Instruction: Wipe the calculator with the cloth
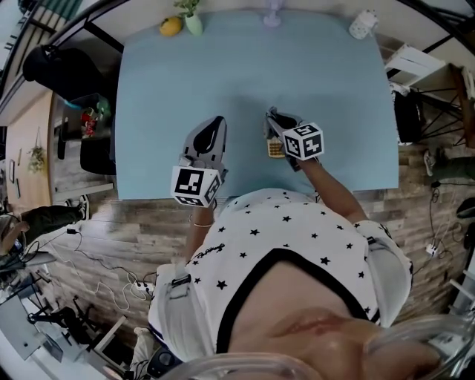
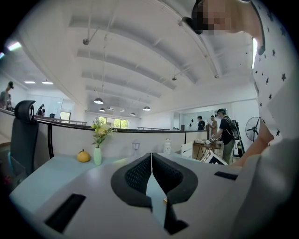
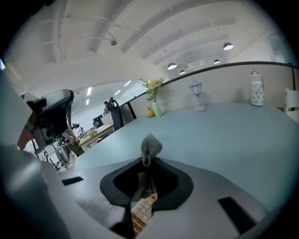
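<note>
A small calculator with tan keys (image 1: 275, 148) lies on the light blue table (image 1: 252, 74), near its front edge. My right gripper (image 1: 272, 116) is over it, shut on a grey cloth (image 3: 150, 147) whose bunched end sticks out past the fingertips. In the right gripper view the calculator's keys (image 3: 141, 212) show just below the jaws, under the hanging cloth. My left gripper (image 1: 217, 123) hovers to the left of the calculator, apart from it. Its jaws are shut with nothing between them, and its fingertips (image 2: 148, 161) meet.
Along the table's far edge stand a yellow fruit (image 1: 171, 27), a green vase with flowers (image 1: 193, 22), a small lamp (image 1: 272, 15) and a white lantern (image 1: 362, 24). A black office chair (image 1: 59, 70) is at the left. The person's torso is right behind the front edge (image 1: 148, 197).
</note>
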Motion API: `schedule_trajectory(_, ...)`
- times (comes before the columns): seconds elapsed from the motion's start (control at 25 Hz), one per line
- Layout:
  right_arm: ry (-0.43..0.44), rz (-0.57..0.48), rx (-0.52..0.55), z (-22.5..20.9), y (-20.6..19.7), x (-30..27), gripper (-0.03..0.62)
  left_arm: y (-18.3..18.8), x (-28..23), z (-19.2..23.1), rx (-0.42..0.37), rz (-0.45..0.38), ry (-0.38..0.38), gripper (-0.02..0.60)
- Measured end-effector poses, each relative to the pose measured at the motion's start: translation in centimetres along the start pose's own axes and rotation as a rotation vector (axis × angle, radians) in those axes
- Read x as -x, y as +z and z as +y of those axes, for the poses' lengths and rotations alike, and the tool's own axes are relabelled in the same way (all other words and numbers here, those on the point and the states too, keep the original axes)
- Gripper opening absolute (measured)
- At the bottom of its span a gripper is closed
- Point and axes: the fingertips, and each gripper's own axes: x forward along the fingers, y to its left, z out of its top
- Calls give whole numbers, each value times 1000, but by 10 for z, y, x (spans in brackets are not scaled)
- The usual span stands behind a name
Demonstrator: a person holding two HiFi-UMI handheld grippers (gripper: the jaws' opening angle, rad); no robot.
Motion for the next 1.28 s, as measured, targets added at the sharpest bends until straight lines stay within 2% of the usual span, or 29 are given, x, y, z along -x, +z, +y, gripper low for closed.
schedule_trajectory(0.44, -1, 125, 32, 0, -34, -25, 49, -6, 15, 17, 19, 11, 43, 31)
schedule_trajectory(0.92, -44, 119, -25, -18, -35, -14, 49, -4, 10, 13, 12, 8, -1, 31)
schedule_trajectory(1.28, -121, 89, -95, -46, -38, 8, 49, -1, 4, 6, -1, 14, -41, 31)
